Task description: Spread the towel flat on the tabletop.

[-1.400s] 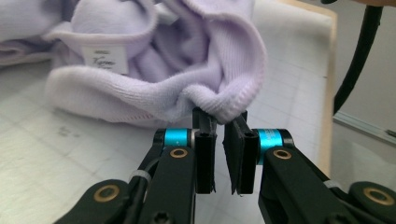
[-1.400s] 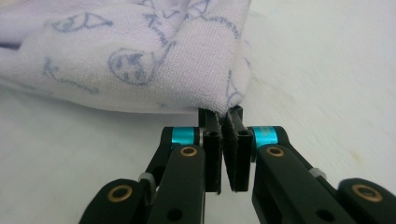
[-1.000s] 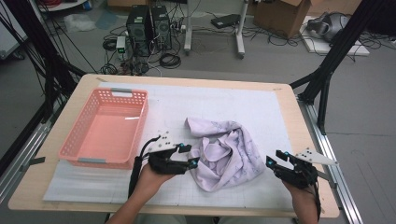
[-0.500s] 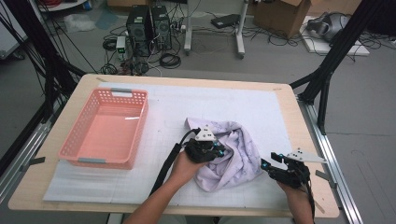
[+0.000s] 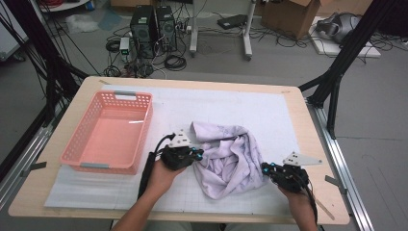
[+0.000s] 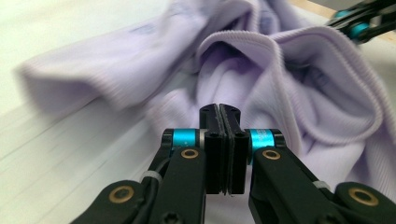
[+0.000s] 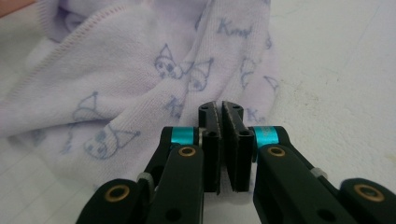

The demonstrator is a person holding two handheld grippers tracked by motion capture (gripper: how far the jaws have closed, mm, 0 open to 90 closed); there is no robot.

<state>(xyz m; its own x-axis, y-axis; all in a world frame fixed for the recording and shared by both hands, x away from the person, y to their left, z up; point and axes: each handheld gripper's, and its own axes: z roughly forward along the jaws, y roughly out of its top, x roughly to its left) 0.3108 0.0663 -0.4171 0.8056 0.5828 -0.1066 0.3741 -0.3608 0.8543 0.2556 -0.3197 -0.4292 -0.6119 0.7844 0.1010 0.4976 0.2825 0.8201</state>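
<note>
A crumpled lavender cloth (image 5: 228, 154) with small printed figures lies on the white mat, right of centre. My left gripper (image 5: 196, 154) is at the cloth's left edge. In the left gripper view its jaws (image 6: 219, 108) are pressed flat together, with the folds of cloth (image 6: 299, 84) just beyond the tips and nothing visible between the pads. My right gripper (image 5: 265, 168) is at the cloth's lower right edge. Its jaws (image 7: 220, 106) have just been closing and now meet, pointing at the printed cloth (image 7: 116, 93); I see no fabric between them.
A pink plastic basket (image 5: 96, 166) stands empty on the left of the white mat (image 5: 240, 106). The wooden table (image 5: 300, 110) ends close behind both hands. Black frame posts stand at the table's left and right sides. Computers and cables lie on the floor beyond.
The left hand reached right onto the cloth, then drew back to its left edge. The right gripper edged left towards the cloth's lower right corner. The cloth lies much as before.
</note>
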